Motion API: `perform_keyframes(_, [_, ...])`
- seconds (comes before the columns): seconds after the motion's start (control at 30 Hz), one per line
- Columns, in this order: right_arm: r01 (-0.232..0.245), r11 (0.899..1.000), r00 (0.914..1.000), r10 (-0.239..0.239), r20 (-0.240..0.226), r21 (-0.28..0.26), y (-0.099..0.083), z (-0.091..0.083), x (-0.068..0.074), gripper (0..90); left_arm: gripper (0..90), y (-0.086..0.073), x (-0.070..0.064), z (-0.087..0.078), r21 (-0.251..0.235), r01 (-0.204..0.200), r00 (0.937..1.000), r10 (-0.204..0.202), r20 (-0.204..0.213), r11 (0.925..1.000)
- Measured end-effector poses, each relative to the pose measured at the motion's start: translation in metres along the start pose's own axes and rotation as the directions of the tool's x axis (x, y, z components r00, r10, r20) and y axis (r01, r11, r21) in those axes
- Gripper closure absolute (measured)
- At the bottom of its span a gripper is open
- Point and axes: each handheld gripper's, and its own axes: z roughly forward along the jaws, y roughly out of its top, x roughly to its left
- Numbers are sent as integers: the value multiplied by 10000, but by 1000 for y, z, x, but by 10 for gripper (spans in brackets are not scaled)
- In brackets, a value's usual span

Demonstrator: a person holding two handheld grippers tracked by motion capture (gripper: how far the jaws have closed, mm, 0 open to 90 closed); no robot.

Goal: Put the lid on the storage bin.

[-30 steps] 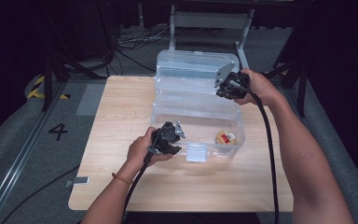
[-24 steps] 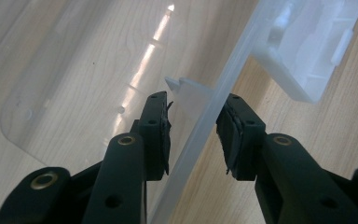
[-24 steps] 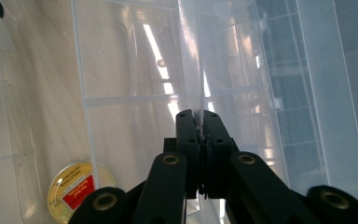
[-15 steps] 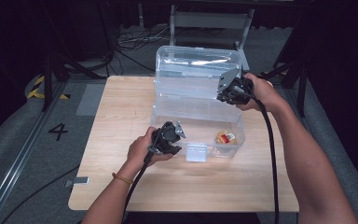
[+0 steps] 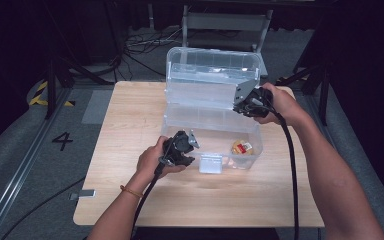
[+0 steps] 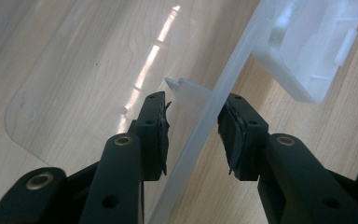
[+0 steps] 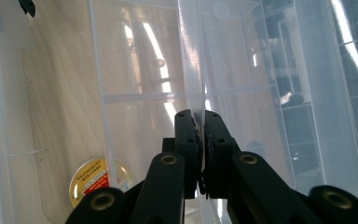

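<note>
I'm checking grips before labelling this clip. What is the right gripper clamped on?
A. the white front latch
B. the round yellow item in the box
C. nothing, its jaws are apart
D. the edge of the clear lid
D: in the right gripper view the right gripper has its jaws pressed together on the thin edge of the clear lid, away from the yellow item.

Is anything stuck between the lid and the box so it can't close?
Nothing visible blocks it. The clear plastic lid stands open, pinched by the right tongs. Inside the clear plastic box, a small yellow-and-red round tin lies low on the bottom.

One clear plastic box (image 5: 212, 107), one round yellow-and-red tin (image 5: 242, 147), two tongs, one wooden table (image 5: 130, 125).
</note>
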Motion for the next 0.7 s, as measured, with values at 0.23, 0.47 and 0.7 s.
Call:
perform_keyframes(0.23, [28, 10000, 10000, -28, 18, -20, -1, -2, 6, 864, 627, 0, -1, 0, -11, 7, 10000, -8, -65, 10000])
perform_keyframes(0.47, [-1, 9998, 10000, 1, 4, -209, -4, -3, 12, 858, 627, 0, -1, 0, -4, -8, 10000, 8, -89, 10000])
perform_keyframes(0.7, [35, 9997, 10000, -33, 73, -242, -7, -4, 19, 850, 623, -1, -2, 0, -62, -61, 9998, 60, -198, 10000])
